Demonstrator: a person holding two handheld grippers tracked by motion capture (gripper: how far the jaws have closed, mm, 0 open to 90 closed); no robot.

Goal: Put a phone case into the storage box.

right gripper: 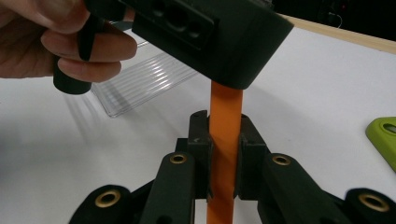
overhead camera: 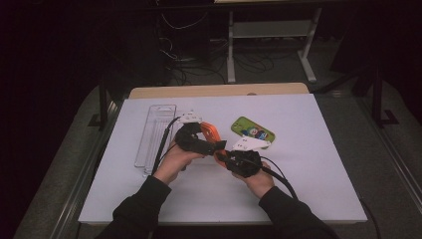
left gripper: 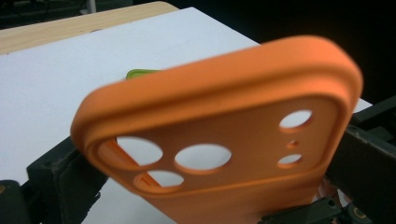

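An orange phone case (overhead camera: pixel 211 133) with round camera holes is held in the air between both grippers, above the white table sheet (overhead camera: pixel 308 169). My left gripper (overhead camera: pixel 201 141) spans the case (left gripper: pixel 224 135) across its width, a jaw pressing each side edge. My right gripper (right gripper: pixel 225 140) is shut on the case's thin edge (right gripper: pixel 226 105), which stands upright between its pads. In the high view the right gripper (overhead camera: pixel 223 156) meets the case from the lower right. A hand (right gripper: pixel 42 42) wraps the left gripper's body just above.
A green phone case (overhead camera: pixel 252 129) lies on the sheet right of the grippers. A clear plastic tray (overhead camera: pixel 155 132) lies lengthwise at the left. The wooden table edge (overhead camera: pixel 219 90) runs along the back. Cables trail from both grippers.
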